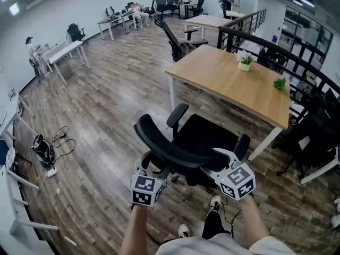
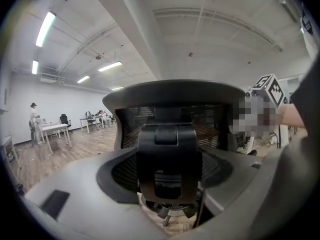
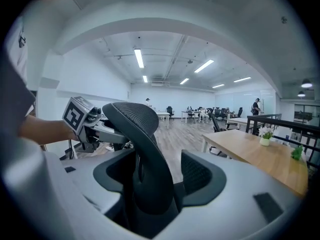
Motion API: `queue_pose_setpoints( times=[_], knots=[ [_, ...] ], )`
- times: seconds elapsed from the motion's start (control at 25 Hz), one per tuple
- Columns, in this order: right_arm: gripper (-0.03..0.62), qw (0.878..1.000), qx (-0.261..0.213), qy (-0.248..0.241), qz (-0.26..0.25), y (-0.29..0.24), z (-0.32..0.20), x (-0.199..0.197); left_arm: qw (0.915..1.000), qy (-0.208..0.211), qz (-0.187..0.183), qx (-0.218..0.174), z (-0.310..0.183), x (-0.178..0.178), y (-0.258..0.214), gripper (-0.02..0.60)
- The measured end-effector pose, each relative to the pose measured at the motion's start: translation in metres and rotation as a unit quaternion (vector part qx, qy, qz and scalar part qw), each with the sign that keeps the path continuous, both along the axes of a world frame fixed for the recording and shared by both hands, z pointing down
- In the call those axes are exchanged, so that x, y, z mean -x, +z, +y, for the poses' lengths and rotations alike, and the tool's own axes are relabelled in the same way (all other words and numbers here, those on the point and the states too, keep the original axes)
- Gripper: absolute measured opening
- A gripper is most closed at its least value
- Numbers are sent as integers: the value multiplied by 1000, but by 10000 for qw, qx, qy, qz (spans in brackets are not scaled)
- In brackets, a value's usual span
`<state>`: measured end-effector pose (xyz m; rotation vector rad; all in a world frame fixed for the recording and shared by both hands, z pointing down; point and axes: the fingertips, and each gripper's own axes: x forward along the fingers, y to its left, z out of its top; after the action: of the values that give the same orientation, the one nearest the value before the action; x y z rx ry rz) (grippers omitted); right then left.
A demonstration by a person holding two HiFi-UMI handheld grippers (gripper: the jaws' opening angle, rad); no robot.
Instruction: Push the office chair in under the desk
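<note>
Black mesh chair (image 1: pixel 207 137) stands just beside the wooden desk's (image 1: pixel 234 84) near edge, back toward you, seat not yet under the top. Your left gripper (image 1: pixel 155 166) clamps the back's centre spine, and your right gripper (image 1: pixel 219 162) pinches the backrest's side edge. From the head view the seat hides the base (image 2: pixel 167 215), which shows only as a sliver in the left gripper view.

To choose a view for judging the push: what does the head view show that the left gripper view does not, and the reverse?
Only the head view: the desk top with two plants, the chair's seat, the person's shoes. Only the left gripper view: the ceiling lights, the bracket behind the backrest, between its jaws. Both: the backrest and the right gripper's marker cube.
</note>
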<state>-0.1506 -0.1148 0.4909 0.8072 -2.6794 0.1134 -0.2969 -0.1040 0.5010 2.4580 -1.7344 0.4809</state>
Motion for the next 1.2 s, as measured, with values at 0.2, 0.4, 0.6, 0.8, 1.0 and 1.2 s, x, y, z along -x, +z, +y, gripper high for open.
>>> queue_pose_setpoints(
  times=[0.2,0.4,0.6,0.8,1.0,1.2],
  knots=[
    [231,9997,11,-191,-167,2,-5,3,9999,79,-133,40,-10,-7,-1,327],
    [193,9985,-108,-476,-229,3,-6,7,10000,-37,-62,-53,-16,-5,-3,322],
    [183,9978,-89,-594,-274,-1,-10,8,9995,-244,-3,-195,-24,-4,-10,321],
    [181,9976,-213,-650,-113,-1,-19,6,9989,-340,13,-317,-30,-5,-12,321],
    [176,9982,-157,-555,-133,-1,-34,-2,9987,-335,27,-373,-47,-13,-10,321],
    [175,9986,-133,-515,-65,-1,-55,-14,9988,-285,68,-395,-67,-25,-6,322]
  ],
)
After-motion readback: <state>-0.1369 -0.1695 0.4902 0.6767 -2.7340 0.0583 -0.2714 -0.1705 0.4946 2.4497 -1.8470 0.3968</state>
